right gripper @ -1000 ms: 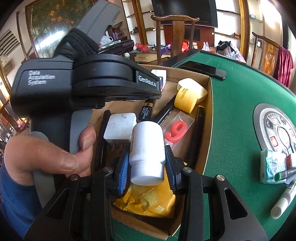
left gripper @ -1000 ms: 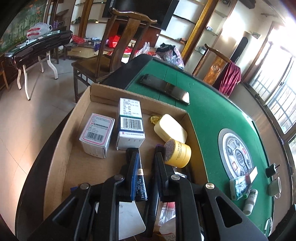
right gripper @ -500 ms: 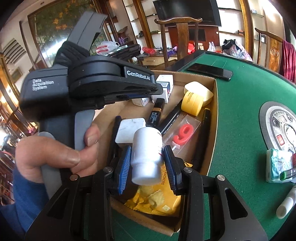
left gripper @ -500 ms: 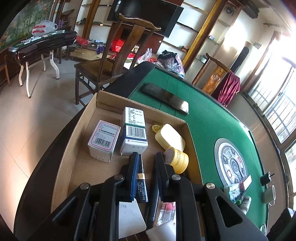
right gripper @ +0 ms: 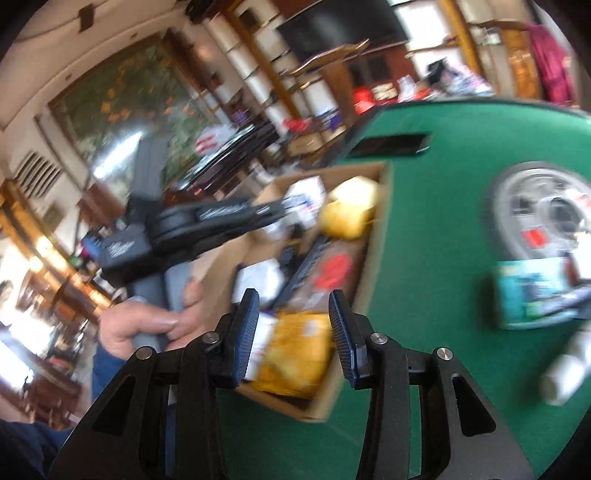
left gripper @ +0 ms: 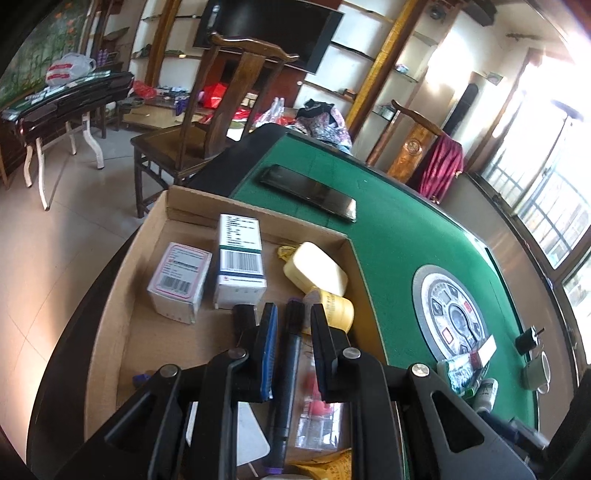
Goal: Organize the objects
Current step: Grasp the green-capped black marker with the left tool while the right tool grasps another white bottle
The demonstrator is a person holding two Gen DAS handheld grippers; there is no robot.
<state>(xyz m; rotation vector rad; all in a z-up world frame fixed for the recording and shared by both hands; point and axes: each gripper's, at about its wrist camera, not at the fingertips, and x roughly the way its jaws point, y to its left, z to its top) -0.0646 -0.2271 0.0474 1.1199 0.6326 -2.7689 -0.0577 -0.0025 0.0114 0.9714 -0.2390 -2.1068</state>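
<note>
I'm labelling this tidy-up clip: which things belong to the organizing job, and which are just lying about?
Job, likely:
cardboard box
pink-edged carton
tall white carton
yellow jar
black pen
tissue pack, outside the box on the felt

Just lying about, likely:
phone
wooden chair
mug
television

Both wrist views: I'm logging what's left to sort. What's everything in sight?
table: one, green felt, under everything
box: one, brown cardboard, table's left edge
cartons: two, white, box's far end
case: one, cream, box's far right corner
jar: one, yellow, beside case
pen: one, black, in box
snack packet: one, yellow, box's near end
phone: one, black, felt beyond box
mug: one, pale, felt's right edge
left hand-held gripper: one, black, shut, over box
right hand-held gripper: one, black, open, empty
hand: one, on left handle
</note>
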